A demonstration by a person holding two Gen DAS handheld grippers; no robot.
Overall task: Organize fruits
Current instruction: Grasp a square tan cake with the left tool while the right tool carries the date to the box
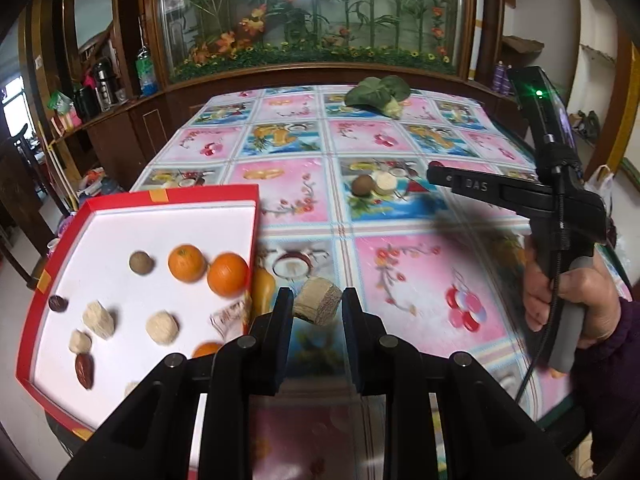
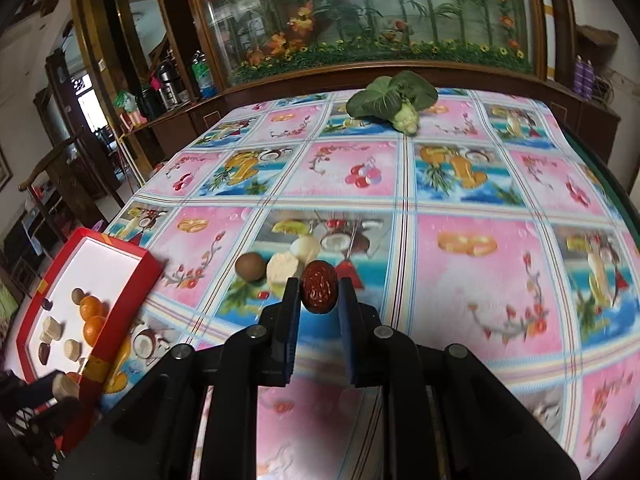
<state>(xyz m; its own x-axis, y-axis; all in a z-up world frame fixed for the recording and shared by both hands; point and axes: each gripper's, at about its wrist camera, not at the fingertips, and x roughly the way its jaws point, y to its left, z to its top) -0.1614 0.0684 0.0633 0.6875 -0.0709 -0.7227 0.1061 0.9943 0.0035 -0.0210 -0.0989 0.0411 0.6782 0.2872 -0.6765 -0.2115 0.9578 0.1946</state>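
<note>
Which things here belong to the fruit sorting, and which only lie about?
Job:
- red cardboard box with white floor
- two round oranges
- wrinkled red date, in right gripper
- beige cut chunk, in left gripper

Lying about:
- green leafy vegetable
- fruit-print tablecloth

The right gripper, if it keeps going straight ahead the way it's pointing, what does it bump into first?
The right gripper holds a red date. Straight ahead the tablecloth looks free. The cream chunk lies just left of that line, though depth is unclear.
</note>
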